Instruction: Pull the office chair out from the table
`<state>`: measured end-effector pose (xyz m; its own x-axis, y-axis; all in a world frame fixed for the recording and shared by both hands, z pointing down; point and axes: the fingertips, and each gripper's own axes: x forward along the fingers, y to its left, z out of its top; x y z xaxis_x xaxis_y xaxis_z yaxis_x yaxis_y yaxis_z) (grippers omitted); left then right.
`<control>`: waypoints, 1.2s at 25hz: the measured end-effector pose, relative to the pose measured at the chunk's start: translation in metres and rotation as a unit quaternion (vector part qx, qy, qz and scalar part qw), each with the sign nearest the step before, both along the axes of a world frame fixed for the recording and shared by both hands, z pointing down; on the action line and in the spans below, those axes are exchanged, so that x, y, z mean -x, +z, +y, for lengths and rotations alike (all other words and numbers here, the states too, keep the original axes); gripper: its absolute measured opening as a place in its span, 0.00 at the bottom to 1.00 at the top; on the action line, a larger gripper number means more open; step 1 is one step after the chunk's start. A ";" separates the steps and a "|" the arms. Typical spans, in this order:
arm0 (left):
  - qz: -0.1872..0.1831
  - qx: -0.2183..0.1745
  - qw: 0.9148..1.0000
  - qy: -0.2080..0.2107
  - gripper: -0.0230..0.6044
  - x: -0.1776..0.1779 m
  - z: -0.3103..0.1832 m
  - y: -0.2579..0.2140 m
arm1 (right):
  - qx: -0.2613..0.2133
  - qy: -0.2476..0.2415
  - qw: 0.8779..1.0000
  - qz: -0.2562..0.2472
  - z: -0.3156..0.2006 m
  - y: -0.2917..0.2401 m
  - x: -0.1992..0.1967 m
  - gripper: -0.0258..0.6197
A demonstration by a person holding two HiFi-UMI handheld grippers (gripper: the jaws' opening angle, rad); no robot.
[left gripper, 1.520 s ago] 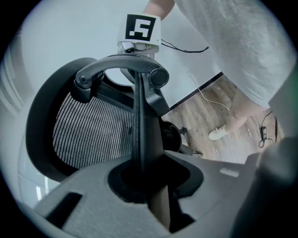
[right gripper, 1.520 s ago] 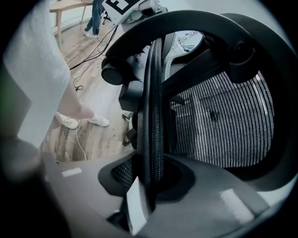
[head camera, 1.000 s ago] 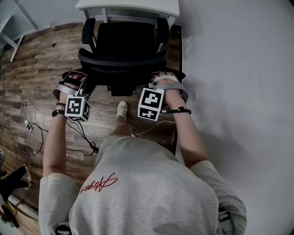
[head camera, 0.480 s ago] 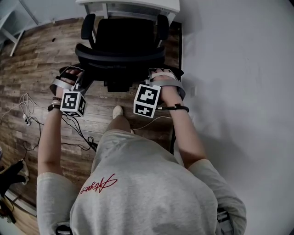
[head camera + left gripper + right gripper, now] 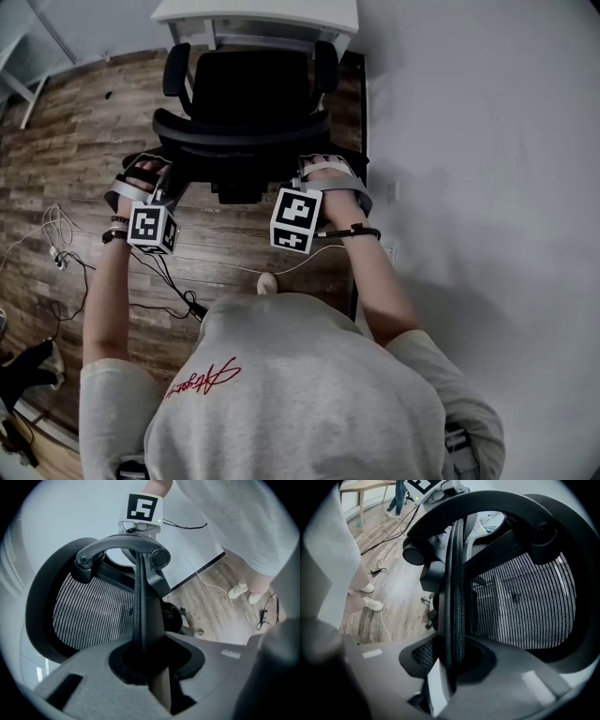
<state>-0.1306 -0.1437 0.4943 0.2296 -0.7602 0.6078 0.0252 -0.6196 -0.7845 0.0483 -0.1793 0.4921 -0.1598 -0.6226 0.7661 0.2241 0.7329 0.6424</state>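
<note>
A black mesh-backed office chair point(image 5: 246, 89) stands straight ahead, its front apparently just at the white table point(image 5: 253, 11), its backrest rim running crosswise, pinched at either end by the left gripper point(image 5: 157, 180) and right gripper point(image 5: 315, 171).

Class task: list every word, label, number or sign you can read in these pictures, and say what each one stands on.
Red script on the person's shirt: too stylised and blurred to read.
Black-and-white square patterns on the left marker cube and the right marker cube: no letters or numbers.
No other text.
</note>
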 end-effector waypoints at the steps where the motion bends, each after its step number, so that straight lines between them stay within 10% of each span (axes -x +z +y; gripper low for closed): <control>1: 0.000 0.000 1.000 0.001 0.17 0.000 0.001 0.000 | 0.000 0.001 1.000 0.000 0.001 0.000 0.000 0.18; 30: -0.004 0.013 1.000 0.013 0.17 0.000 0.002 0.005 | 0.013 0.021 1.000 -0.003 0.006 0.008 0.000 0.18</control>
